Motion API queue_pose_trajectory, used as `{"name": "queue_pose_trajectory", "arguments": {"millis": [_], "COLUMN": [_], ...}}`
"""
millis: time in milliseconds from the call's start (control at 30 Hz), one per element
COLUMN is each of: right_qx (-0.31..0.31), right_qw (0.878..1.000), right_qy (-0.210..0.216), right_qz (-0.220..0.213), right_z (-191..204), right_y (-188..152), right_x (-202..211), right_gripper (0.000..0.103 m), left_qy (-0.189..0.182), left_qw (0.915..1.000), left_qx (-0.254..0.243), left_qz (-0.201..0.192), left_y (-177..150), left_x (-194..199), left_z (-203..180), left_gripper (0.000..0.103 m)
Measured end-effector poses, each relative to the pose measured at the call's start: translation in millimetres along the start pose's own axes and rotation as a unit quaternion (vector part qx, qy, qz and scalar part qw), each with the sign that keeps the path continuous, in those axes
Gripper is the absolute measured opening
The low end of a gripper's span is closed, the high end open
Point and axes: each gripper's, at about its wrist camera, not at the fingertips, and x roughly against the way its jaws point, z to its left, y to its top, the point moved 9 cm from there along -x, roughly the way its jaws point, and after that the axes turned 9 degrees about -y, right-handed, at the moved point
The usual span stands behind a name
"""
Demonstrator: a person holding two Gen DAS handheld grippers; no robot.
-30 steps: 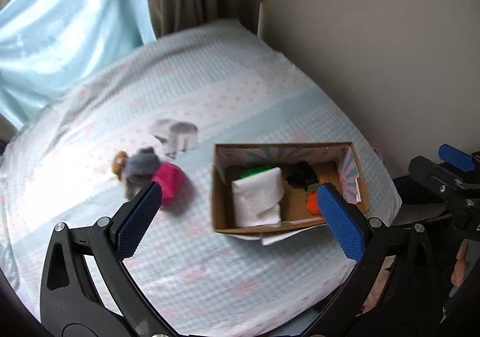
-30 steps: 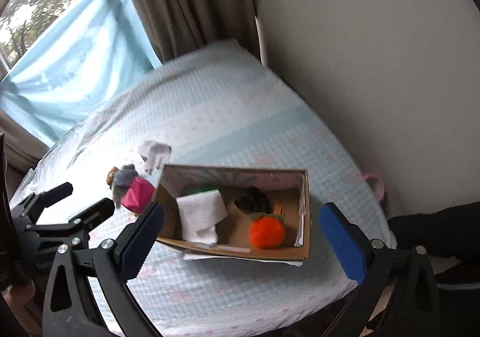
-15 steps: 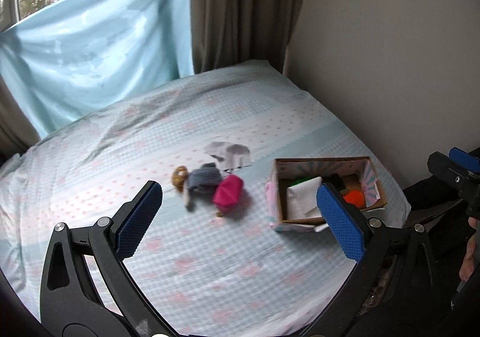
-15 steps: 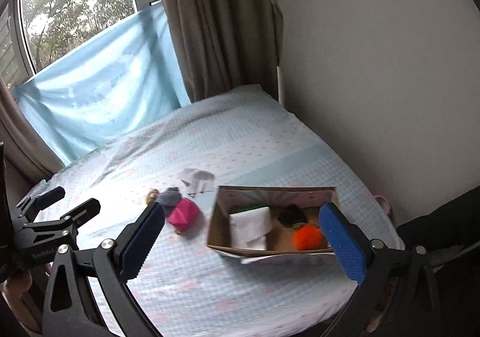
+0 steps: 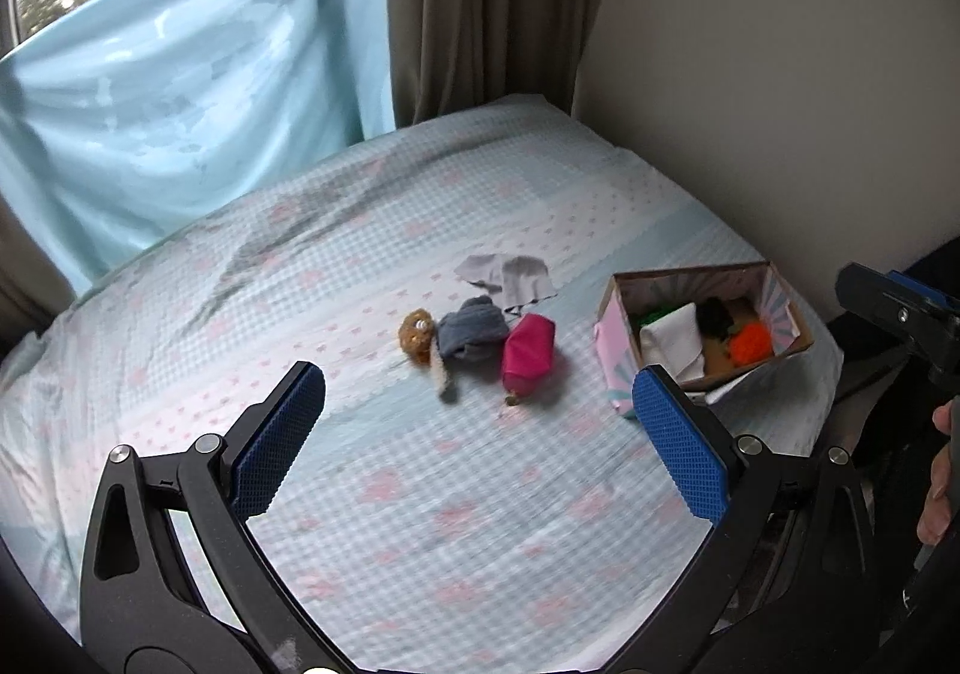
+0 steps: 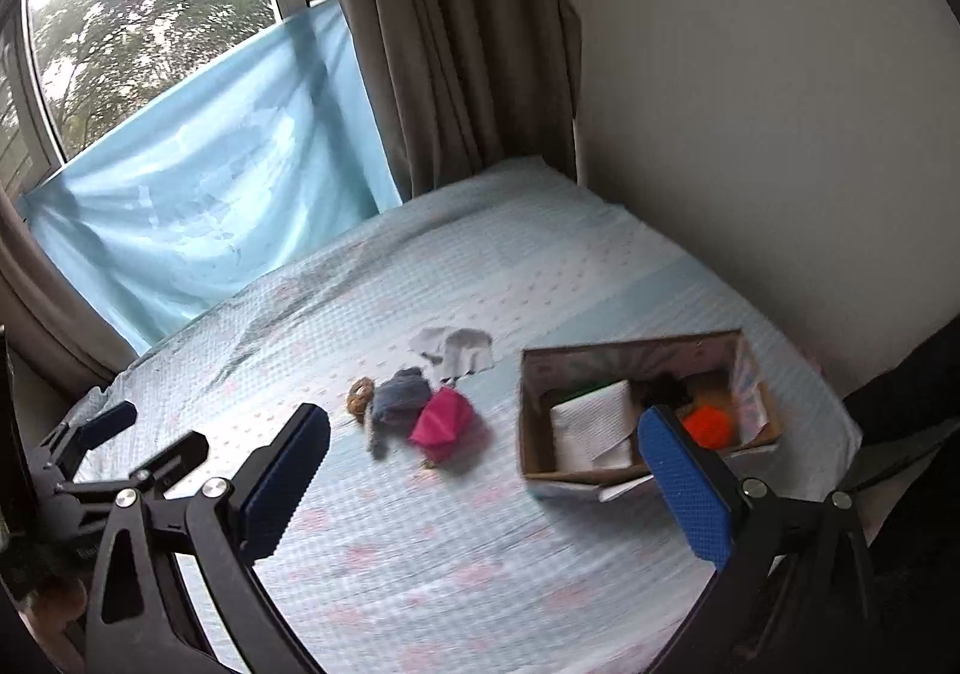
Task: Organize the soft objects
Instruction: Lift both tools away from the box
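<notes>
A cardboard box [image 5: 786,308] [image 6: 528,428] stands at the bed's right edge. It holds a white folded cloth [image 5: 672,335] [image 6: 591,422], an orange pompom [image 5: 750,343] [image 6: 708,425], a black item and something green. On the bed lie a pink pouch [image 5: 527,353] [image 6: 441,417], a grey-blue sock [image 5: 471,332] [image 6: 399,395], a brown scrunchie [image 5: 417,331] [image 6: 360,397] and a light grey cloth [image 5: 510,278] [image 6: 459,350]. My left gripper [image 5: 480,440] and right gripper [image 6: 486,476] are both open and empty, held high above the near part of the bed.
The bed has a pale blue checked cover [image 5: 420,494]. A wall [image 5: 780,74] runs along its right side; a brown curtain [image 6: 456,44] and a blue sheet over the window [image 6: 198,206] stand behind. The other gripper shows at each view's edge.
Both grippers have pulled back and up from the box. The views now take in the whole bed and the window. Nothing was taken hold of.
</notes>
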Motion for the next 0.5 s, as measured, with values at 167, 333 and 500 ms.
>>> {"name": "queue_pose_trajectory", "arguments": {"millis": [167,333,500], "right_qx": [-0.001,0.003,-0.022], "right_qw": [1.000,0.998,0.995], "right_qy": [0.003,0.014,0.022], "right_qz": [0.026,0.057,0.096], "right_z": [27,52,71], "right_y": [-1,-3,-6], "right_x": [-31,-77,-129], "right_gripper": [0.103,0.103,0.103], "left_qy": [-0.005,-0.014,-0.033], "left_qw": [0.9998,0.9989,0.9954], "left_qx": [-0.014,-0.026,-0.060], "left_qz": [0.011,0.037,0.067], "left_y": [5,9,12], "left_x": [-24,-65,-118], "left_z": [20,42,55], "left_gripper": [0.102,0.102,0.102]}}
